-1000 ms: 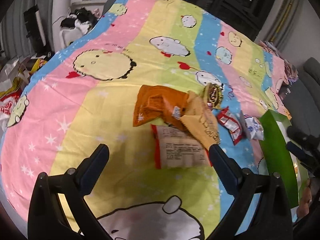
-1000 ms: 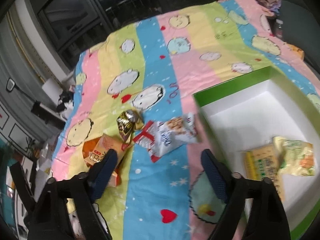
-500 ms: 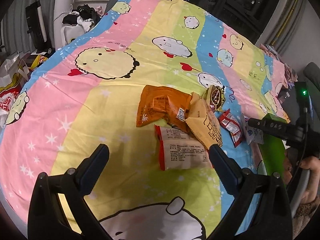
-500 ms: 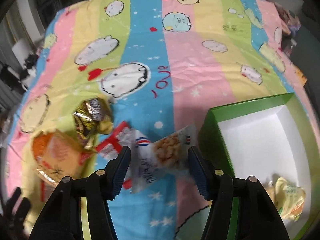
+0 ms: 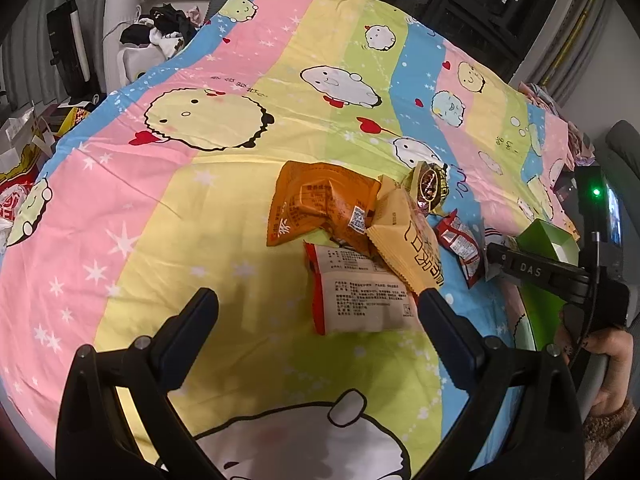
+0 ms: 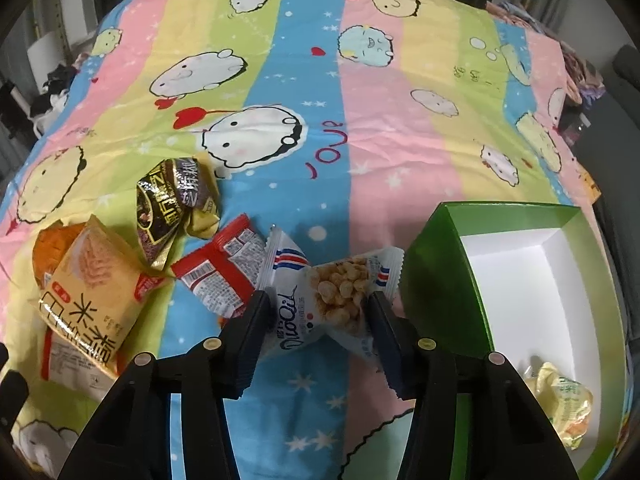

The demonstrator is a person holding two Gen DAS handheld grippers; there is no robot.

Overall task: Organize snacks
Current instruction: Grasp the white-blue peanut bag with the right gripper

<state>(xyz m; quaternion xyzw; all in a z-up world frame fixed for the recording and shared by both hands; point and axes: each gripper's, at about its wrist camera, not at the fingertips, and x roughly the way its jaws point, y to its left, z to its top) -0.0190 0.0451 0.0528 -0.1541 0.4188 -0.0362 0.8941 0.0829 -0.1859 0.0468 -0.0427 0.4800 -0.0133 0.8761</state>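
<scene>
My right gripper (image 6: 318,312) is shut on a white popcorn packet (image 6: 328,296) lying on the bedsheet beside the green box (image 6: 436,280). A yellow packet (image 6: 564,408) lies inside the box. To the left lie a red packet (image 6: 220,272), a dark gold packet (image 6: 172,204) and a tan rice-cake packet (image 6: 88,292). My left gripper (image 5: 316,304) is open above the sheet, with a white-and-red packet (image 5: 360,296) between its fingers. An orange packet (image 5: 316,204) and the tan packet (image 5: 408,240) lie just beyond it.
The striped cartoon bedsheet (image 5: 240,80) covers the whole bed. Clutter and bags lie off the bed's left edge (image 5: 24,168). The right hand-held gripper (image 5: 560,272) shows at the right of the left wrist view, near the green box (image 5: 548,240).
My right gripper has moved down and forward to the popcorn packet and closed its fingers on it. The left gripper has stayed open and shifted only slightly.
</scene>
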